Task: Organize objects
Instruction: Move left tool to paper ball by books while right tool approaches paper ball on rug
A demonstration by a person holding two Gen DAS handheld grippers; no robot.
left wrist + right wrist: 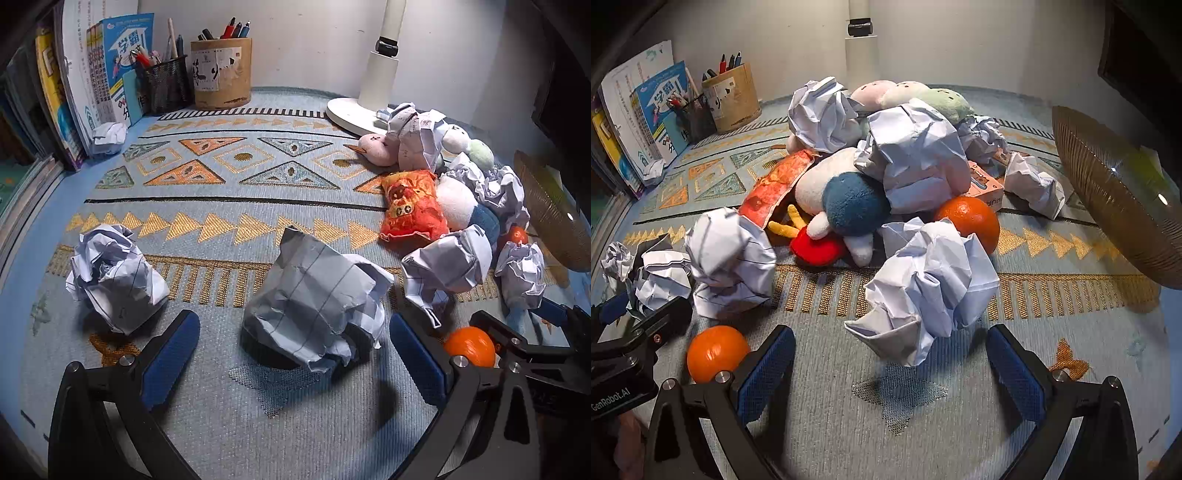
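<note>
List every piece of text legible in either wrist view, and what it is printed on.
"GenRobot.AI": on the left tool's body.
"学霸": blue book cover.
Large brush characters on the bamboo pen holder: not clearly readable.
Book spines, pink box, snack bag: too small or blurred.

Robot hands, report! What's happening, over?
Both grippers open, empty. Paper ball ahead of left, another ahead of right. Orange beside right.

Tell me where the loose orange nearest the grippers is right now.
In the right wrist view the orange lies on the mat at lower left, just outside the right gripper, below a crumpled paper ball; the left wrist view shows it at lower right.
</note>
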